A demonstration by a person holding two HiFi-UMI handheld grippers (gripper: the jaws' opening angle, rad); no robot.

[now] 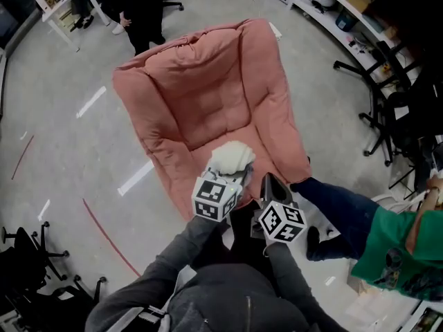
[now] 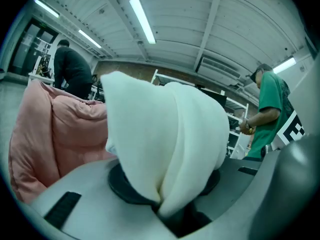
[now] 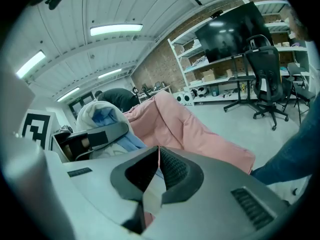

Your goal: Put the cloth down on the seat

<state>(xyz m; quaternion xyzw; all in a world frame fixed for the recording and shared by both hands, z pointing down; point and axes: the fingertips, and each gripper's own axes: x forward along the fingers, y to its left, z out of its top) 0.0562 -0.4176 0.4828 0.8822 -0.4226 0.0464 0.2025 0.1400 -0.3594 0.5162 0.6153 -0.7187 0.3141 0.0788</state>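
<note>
A big pink cushioned seat (image 1: 208, 109) stands on the grey floor ahead of me. My left gripper (image 1: 234, 175) is shut on a bunched white cloth (image 1: 230, 158), held just above the seat's front edge. In the left gripper view the cloth (image 2: 165, 139) rises from between the pads and fills the middle, with the pink seat (image 2: 55, 129) behind at left. My right gripper (image 1: 270, 185) hovers beside it to the right, shut with nothing in it; its fingertips (image 3: 156, 159) meet. That view also catches the cloth (image 3: 100, 116) and the seat (image 3: 200, 129).
A person in a green shirt (image 1: 401, 247) stands at the right, a jeans leg (image 1: 339, 209) close to the seat's front corner. Another person in dark clothes (image 1: 142, 5) is behind the seat. Office chairs (image 1: 387, 109) and shelves (image 1: 332, 5) line the right side.
</note>
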